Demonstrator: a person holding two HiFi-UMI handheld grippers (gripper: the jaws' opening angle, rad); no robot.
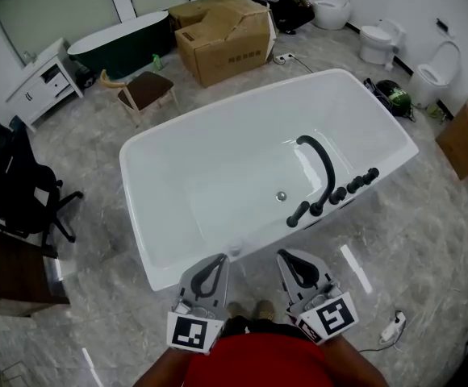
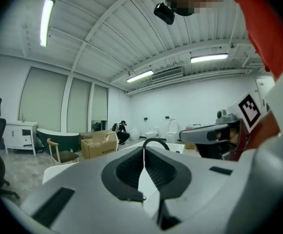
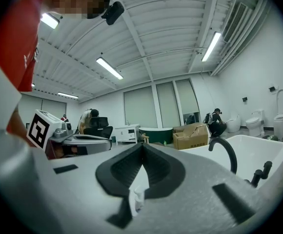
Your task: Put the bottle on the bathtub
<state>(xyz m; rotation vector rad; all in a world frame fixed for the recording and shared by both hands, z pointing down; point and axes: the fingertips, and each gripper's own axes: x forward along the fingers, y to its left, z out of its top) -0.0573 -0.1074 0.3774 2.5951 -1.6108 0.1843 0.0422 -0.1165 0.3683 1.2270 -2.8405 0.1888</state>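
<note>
The white bathtub [image 1: 218, 176] fills the middle of the head view, with a black faucet [image 1: 323, 172] and black knobs on its right rim. A small white pump bottle [image 1: 235, 249] stands at the tub's near rim, between my two grippers; I cannot tell whether it rests on the rim or on the floor. It also shows through the gap under the right jaws as the bottle [image 3: 137, 197]. My left gripper [image 1: 217, 258] [image 2: 144, 151] is shut and empty. The right gripper [image 1: 286, 255] [image 3: 142, 145] is shut and empty too. Both hover just short of the near rim.
A big cardboard box [image 1: 226, 31], a wooden chair [image 1: 147, 91] and a dark green tub [image 1: 121, 43] stand beyond the bathtub. Toilets [image 1: 375, 43] line the right wall. A black office chair [image 1: 24, 196] is at the left, a power strip [image 1: 391, 327] on the floor at the right.
</note>
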